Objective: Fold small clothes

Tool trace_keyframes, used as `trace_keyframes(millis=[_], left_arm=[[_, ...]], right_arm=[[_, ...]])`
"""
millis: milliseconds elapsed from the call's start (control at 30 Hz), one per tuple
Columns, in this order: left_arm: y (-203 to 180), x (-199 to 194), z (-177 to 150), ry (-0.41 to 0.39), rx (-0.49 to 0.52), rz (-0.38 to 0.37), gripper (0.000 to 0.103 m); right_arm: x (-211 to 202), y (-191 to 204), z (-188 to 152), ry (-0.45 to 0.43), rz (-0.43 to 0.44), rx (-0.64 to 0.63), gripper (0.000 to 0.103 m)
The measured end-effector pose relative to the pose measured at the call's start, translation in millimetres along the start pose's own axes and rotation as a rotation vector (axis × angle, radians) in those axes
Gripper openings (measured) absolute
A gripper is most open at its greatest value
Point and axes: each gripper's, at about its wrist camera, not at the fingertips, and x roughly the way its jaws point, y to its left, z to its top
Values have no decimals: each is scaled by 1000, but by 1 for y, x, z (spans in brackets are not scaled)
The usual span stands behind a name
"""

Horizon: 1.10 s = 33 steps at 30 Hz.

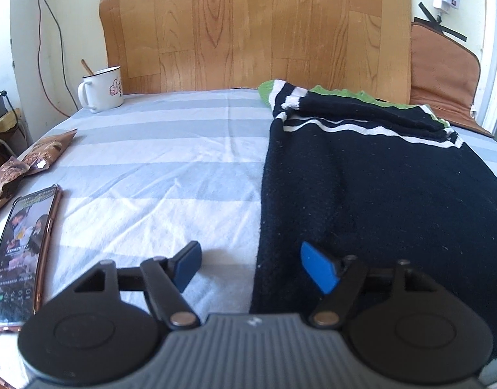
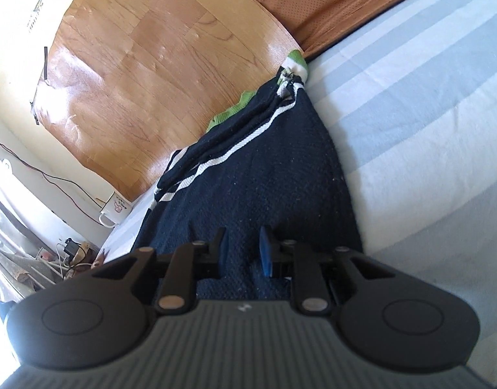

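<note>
A dark navy knit garment (image 1: 371, 188) with white stripes and green trim lies folded on the striped bed sheet (image 1: 157, 162). My left gripper (image 1: 251, 267) is open, low over the garment's near left edge: one finger over the sheet, the other over the knit. In the right wrist view the same garment (image 2: 264, 168) runs away from me toward the wooden headboard. My right gripper (image 2: 243, 249) hovers over its near end, jaws partly open with a narrow gap and knit fabric seen between them; they hold nothing.
A white enamel mug (image 1: 102, 89) stands at the back left. A phone (image 1: 19, 259) and snack packets (image 1: 28, 162) lie at the left edge. A wooden headboard (image 1: 255, 29) and a brown cushion (image 1: 443, 77) are behind. Cables (image 2: 66, 256) lie beside the bed.
</note>
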Motion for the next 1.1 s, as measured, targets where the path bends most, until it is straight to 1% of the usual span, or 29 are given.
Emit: trace_keyframes(millis=[133,267,333,433,500,533,600,633,700,1100], left_arm=[[-2,0,-1,1,-6,15,75],[0,1,0,4,-9,21,78],[0,2,0,6,-13,28,83],[2,3,0,8,-23,39,89],[2,4,0,11,-28,45,92],[2,5,0,14,-30,48,94],[2,6,1,21,-35,57,98],[3,7,1,25,-40,62,101],[4,8,2,32,-45,65,102],[7,10,4,45,-44,61,103]], right_arm=[[-2,-5,1,-4,17,1,24],[-5,-6,-1,-11,34,-22,28],[-6,-4,-3,-24,40,-47,31],[-7,1,-9,-47,49,-103,39],[-7,7,-14,-61,53,-152,50],[-6,11,-17,-67,54,-174,53],[-5,17,-21,-74,58,-219,64],[-3,19,-23,-77,59,-234,67],[-1,24,-24,-79,59,-256,73],[3,26,-26,-86,69,-286,81]])
